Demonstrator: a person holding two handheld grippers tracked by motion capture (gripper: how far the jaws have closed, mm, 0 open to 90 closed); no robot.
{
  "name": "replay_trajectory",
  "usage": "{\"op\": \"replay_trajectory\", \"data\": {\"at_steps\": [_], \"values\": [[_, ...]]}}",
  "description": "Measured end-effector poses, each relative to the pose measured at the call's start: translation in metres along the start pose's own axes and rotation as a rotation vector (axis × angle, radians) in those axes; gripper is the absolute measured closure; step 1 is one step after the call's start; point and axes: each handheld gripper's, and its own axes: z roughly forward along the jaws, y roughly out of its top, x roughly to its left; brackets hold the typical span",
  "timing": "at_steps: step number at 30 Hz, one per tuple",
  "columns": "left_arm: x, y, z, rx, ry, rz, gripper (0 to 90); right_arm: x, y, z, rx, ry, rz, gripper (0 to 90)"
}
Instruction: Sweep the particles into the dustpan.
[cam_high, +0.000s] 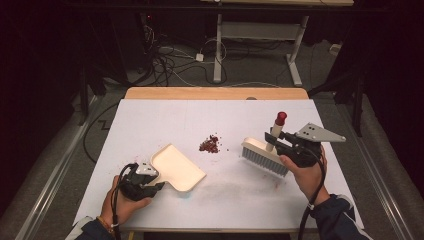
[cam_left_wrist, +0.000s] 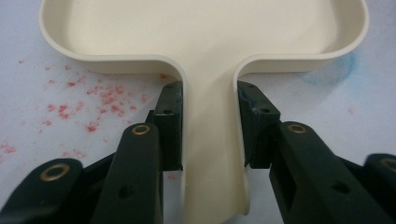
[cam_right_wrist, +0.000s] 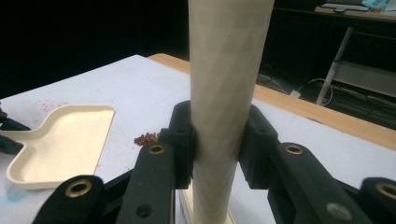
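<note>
Black jaws of the left gripper clamp the handle of a cream plastic dustpan lying flat on the white table. The right gripper squeezes the cream, red-capped handle of a grey-bristled brush, standing near a small heap of dark red crumbs between both tools.

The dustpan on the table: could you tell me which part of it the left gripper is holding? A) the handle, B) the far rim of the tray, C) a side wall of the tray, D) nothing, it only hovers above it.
A: in the left gripper view the left gripper has a black jaw pressed on each side of the narrow handle of the cream dustpan, just below the tray.
</note>
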Motion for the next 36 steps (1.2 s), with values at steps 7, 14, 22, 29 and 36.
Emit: {"op": "replay_trajectory", "data": {"at_steps": [7, 14, 22, 29, 36], "values": [[0.001, 0.003, 0.002, 0.008, -0.003, 0.005, 63.7, 0.000, 0.013, 0.047, 0.004, -0.030, -0.034, 70.5], [0.003, 0.005, 0.005, 0.017, -0.008, 0.016, 63.7, -0.009, 0.028, 0.087, 0.007, -0.096, -0.044, 70.5], [0.002, 0.005, 0.006, 0.014, -0.007, 0.007, 63.7, -0.012, 0.023, 0.134, 0.002, -0.206, -0.038, 70.6], [0.002, 0.006, 0.007, 0.016, -0.007, 0.005, 63.7, 0.002, 0.026, 0.152, -0.018, -0.198, -0.034, 70.5], [0.003, 0.008, 0.008, 0.020, -0.007, 0.015, 63.7, 0.032, 0.022, 0.159, -0.021, -0.135, -0.075, 70.4]]}}
